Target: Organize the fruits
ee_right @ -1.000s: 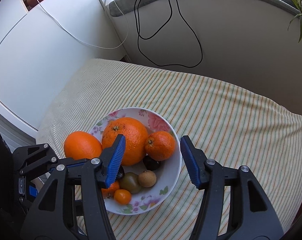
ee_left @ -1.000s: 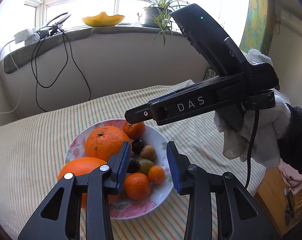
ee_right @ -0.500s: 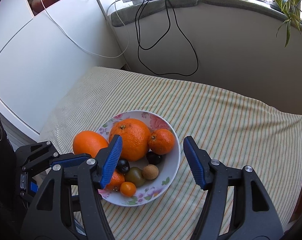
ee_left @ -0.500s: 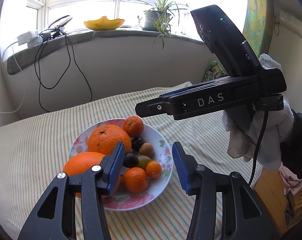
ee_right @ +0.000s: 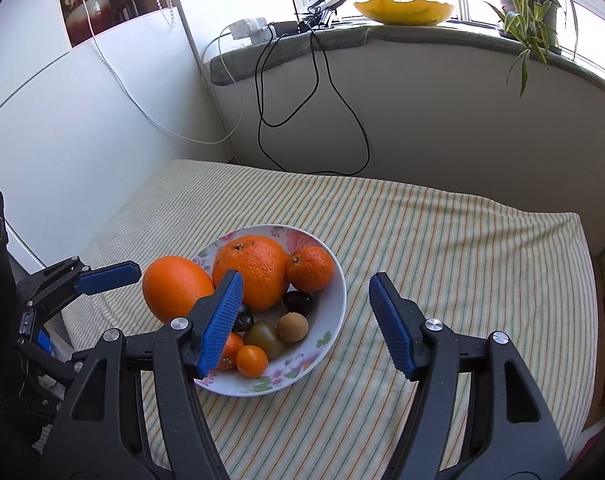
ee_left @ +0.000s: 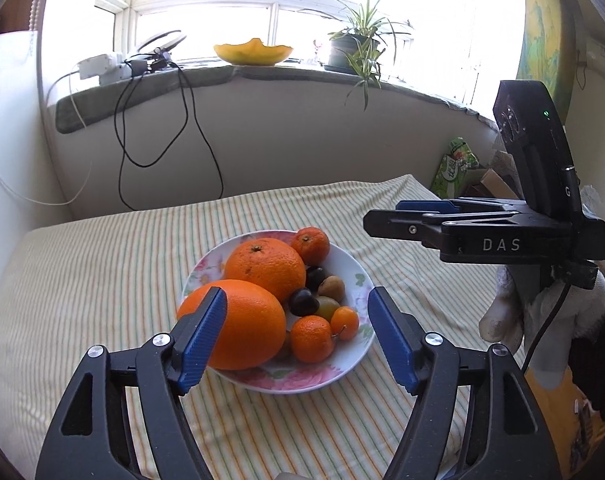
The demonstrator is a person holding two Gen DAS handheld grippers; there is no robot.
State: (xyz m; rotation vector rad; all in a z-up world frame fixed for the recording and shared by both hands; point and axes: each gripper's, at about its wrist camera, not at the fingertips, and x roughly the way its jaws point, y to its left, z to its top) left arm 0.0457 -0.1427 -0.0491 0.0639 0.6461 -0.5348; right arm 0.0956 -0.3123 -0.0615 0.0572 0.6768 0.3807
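Both grippers hovering wide open over the fruit plate

Left gripper is framing the plate on the striped table, big orange beside its left jaw; right gripper is gaping above the plate's right rim, holding nothing

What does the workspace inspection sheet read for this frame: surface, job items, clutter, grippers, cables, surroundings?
Surface: striped cloth covers the table.
Job's things: floral plate holds two big oranges, two mandarins, dark plums, a small orange tomato, a green tomato and a brown round fruit.
Clutter: green packet beyond the table's far corner.
Grippers: left gripper and right gripper hover near the plate, jaws open, holding nothing.
Cables: black cables hang from the windowsill; white cable along the wall.
Surroundings: windowsill with yellow dish and potted plant.
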